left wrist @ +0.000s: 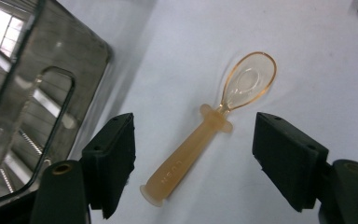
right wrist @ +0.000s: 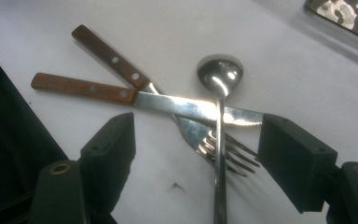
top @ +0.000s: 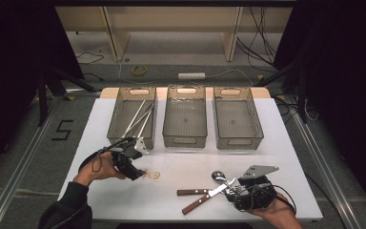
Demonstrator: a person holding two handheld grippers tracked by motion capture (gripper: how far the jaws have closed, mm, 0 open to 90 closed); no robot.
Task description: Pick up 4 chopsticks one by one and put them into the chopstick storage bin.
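Left gripper (left wrist: 193, 161) jaws wide apart, straddling amber plastic spoon (left wrist: 205, 135) without touching; spoon flat on white table (left wrist: 307, 56), just beside left bin (left wrist: 37, 116). Right gripper (right wrist: 196, 163) open over crossed cutlery (right wrist: 186, 112).

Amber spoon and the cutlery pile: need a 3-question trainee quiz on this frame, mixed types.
1. True or false: the left gripper is shut on the amber spoon.
2. Multiple choice: in the right gripper view, which piece lies on top of the knife and fork? A) metal spoon B) chopsticks C) amber spoon
3. Fill in: of the three bins, the long thin sticks lie in the ____ bin as the high view shows it.

Key
1. False: its jaws stand open either side of the handle, not touching it.
2. A.
3. Left.
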